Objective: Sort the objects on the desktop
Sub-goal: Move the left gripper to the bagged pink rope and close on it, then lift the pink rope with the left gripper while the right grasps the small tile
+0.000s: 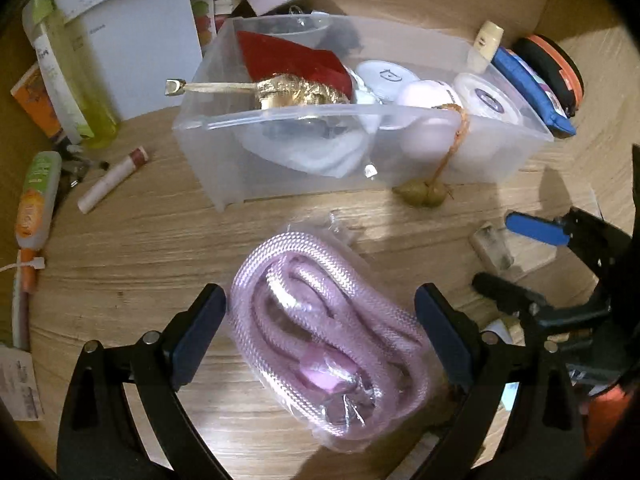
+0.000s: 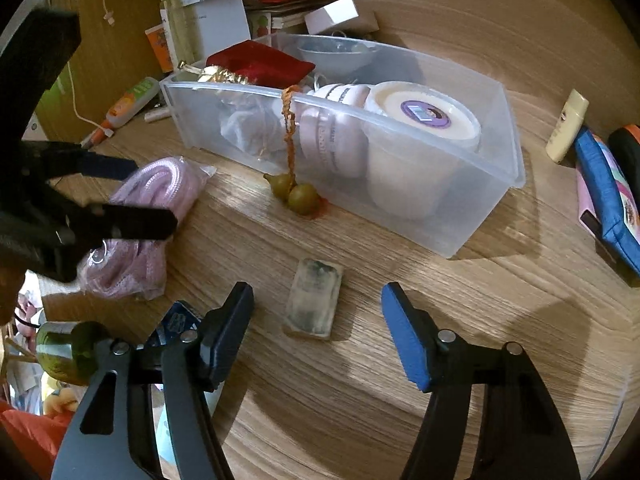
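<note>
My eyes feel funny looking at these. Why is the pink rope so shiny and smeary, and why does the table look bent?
Left wrist view: lamp glare on the pink rope's plastic bag, slightly blurred. Right wrist view: the fisheye lens curves the table; the box casts a dark shadow to its right.

Round wood-grain table [image 2: 360,420] fills both views, curved edge at 9 o'clock. Bright light patches across top, hard shadows at 3 o'clock. Wood panel [image 2: 104,52] behind table at 11 o'clock; white cord [image 2: 76,92] hangs against it.
</note>
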Demonstrator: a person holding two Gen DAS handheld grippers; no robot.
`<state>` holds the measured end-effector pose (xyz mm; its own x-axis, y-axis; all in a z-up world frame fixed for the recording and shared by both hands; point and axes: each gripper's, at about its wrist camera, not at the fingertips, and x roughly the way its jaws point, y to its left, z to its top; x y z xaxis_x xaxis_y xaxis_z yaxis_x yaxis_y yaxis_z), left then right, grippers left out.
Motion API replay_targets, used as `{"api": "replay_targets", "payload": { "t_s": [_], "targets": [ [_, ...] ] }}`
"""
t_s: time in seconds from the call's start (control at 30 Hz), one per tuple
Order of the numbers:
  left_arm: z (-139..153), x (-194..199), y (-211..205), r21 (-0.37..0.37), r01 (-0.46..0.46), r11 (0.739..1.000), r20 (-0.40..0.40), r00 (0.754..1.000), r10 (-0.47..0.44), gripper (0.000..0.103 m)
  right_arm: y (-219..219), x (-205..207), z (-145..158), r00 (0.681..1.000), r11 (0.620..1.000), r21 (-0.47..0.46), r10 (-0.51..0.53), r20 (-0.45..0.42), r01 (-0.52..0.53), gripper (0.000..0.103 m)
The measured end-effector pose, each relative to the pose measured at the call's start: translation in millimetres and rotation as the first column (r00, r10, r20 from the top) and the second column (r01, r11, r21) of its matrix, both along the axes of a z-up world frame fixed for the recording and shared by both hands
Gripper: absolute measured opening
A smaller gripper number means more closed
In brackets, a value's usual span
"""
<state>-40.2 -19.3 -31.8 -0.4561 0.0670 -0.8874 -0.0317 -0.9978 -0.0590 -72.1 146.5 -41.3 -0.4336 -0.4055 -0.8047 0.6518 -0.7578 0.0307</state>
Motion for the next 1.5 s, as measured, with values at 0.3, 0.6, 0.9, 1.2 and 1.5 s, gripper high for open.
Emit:
{"api": "replay_targets", "payload": {
  "t_s": [0.3,0.6,0.9,1.2,1.5],
  "targets": [
    [1.5,19.7,-46.0,-0.042,-0.065,0.997,-0.003,0.998,0.065,0.097,1.9,-3.7,0.3,1.0,1.0,0.003,-0.001,-0.004,0.001,0.053],
    [1.4,32.6,-60.3,0.047,-0.122,0.991,-0.001,0.993,0.122,0.097,0.2,-3.9,1.0,1.0,1.0,0.026,-0.006,-0.028,0.007,0.038],
    [-19.8,13.2,-53.0,0.02,-0.101,0.995,0.027,0.995,0.1,0.102,-6.1,1.9,1.9,0.999,0.999,0.037,0.026,-0.043,-0.025,0.024],
    [-19.4,11.8,-27.6,-0.055,0.007,0.998,-0.08,0.997,-0.012,0.075,-4.0,6.7,7.2,0.998,1.0,-0.001,0.03,-0.047,-0.031,0.023],
    [0.3,33.6,-24.3,-0.048,0.081,0.996,-0.156,0.984,-0.088,0.065,18.8,4.7,43.2,0.996,0.993,-0.116,-0.038,-0.081,0.028,0.023]
  ]
}}
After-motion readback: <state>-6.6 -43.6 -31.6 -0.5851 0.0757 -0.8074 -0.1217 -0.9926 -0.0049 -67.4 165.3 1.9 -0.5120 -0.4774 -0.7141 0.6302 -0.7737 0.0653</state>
